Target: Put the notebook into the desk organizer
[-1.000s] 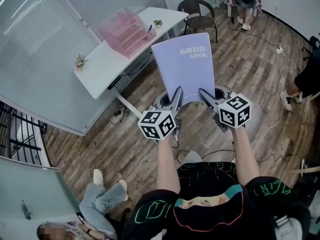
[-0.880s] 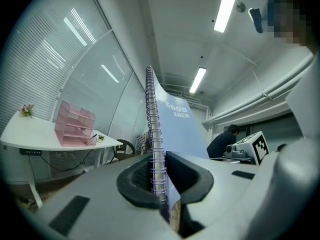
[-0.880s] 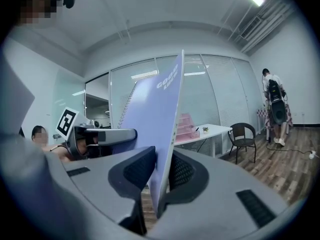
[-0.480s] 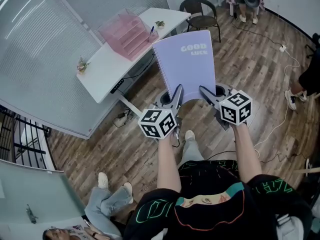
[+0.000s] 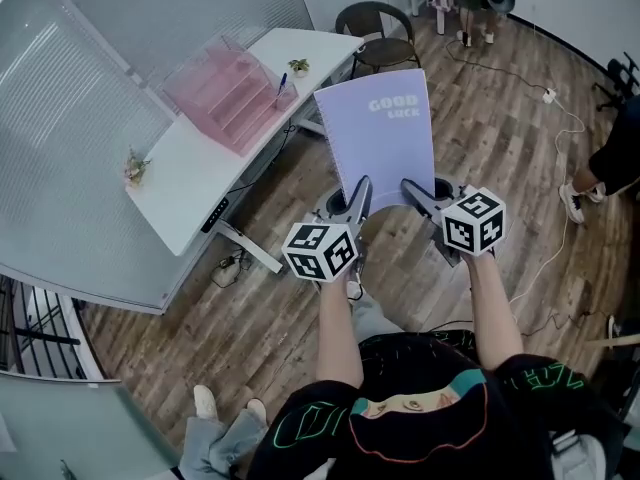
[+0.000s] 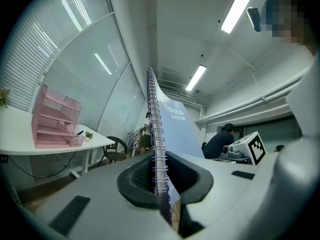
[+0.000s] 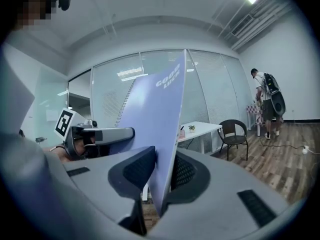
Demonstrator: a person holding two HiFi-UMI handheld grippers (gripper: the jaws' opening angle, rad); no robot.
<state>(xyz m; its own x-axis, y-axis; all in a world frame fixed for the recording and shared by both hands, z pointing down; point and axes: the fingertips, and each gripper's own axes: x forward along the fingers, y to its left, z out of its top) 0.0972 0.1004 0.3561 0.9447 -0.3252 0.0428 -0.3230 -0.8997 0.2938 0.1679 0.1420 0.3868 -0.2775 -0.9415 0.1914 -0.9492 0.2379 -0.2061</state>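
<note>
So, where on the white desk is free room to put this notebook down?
The widest bare patch of the desk for the notebook lies between the pink organizer and the small flowers at its near end. The front edge strip is bare too. It is crowded past the organizer, around the pen and potted plant.

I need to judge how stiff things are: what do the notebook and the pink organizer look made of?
Notebook: matte lilac cover, probably thin plastic or card; spiral binding looks like thin wire. Desk organizer: translucent pink, likely acrylic or similar plastic, since its tiers show through.
</note>
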